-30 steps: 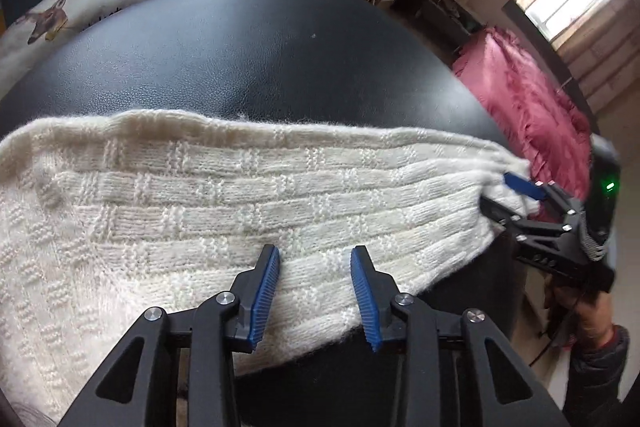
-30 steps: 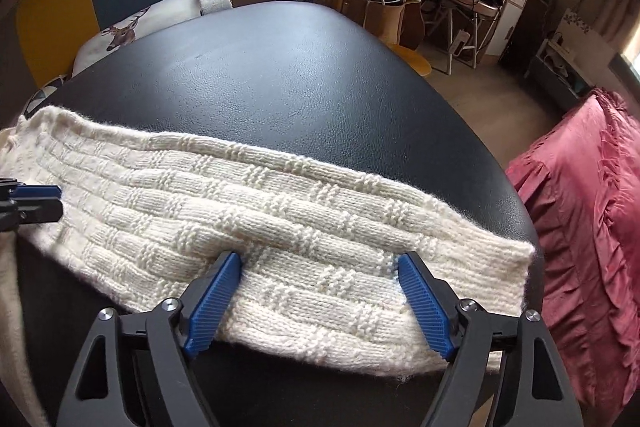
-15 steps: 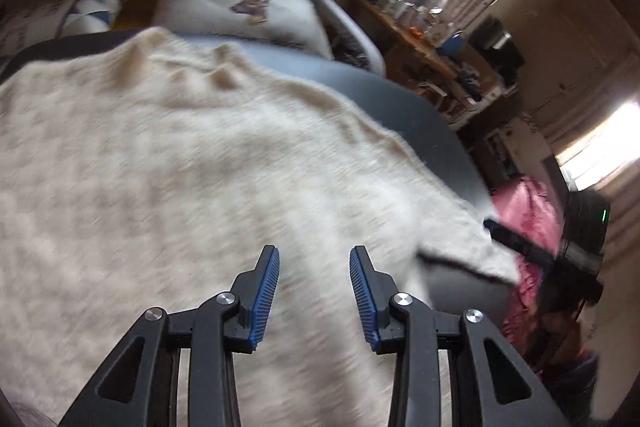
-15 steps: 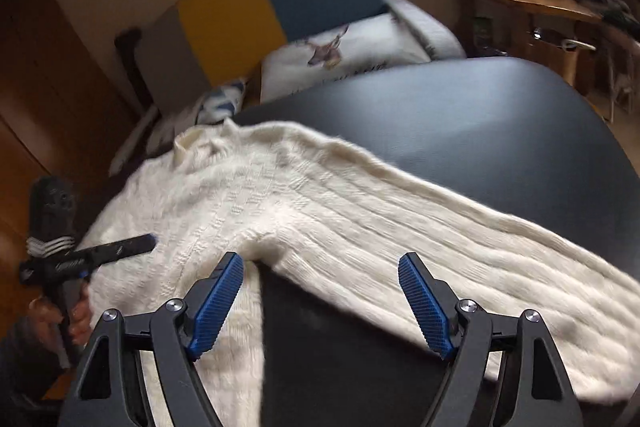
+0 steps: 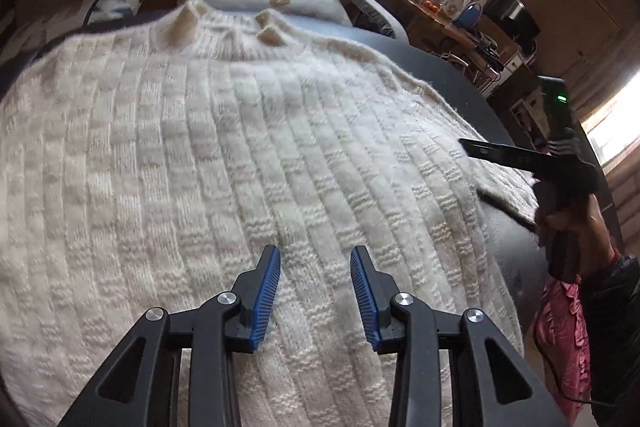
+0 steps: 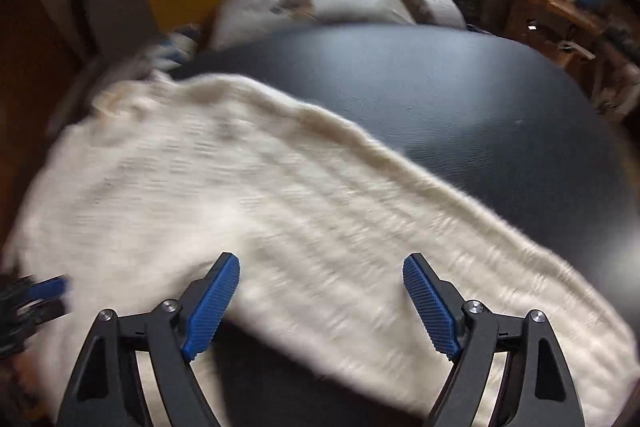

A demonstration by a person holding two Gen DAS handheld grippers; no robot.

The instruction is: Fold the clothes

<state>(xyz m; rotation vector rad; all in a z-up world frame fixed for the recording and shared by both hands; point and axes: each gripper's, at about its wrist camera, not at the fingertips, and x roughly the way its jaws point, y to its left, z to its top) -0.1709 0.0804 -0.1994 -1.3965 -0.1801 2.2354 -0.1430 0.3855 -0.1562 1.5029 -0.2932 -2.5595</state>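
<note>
Lying flat across the dark table [image 6: 460,99], the cream sweater [image 5: 240,167] is spread for folding; left gripper [image 5: 315,293] and right gripper [image 6: 320,303] are held parted and empty at lower centre, above sleeve and body.

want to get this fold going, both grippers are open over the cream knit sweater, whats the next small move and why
Probably lower the right gripper onto the long sleeve and close on it. The cream knit sweater lies flat on the black padded table with that sleeve stretched out sideways, and the gripper hangs open just above it. The left gripper hangs open over the body, holding nothing.
</note>
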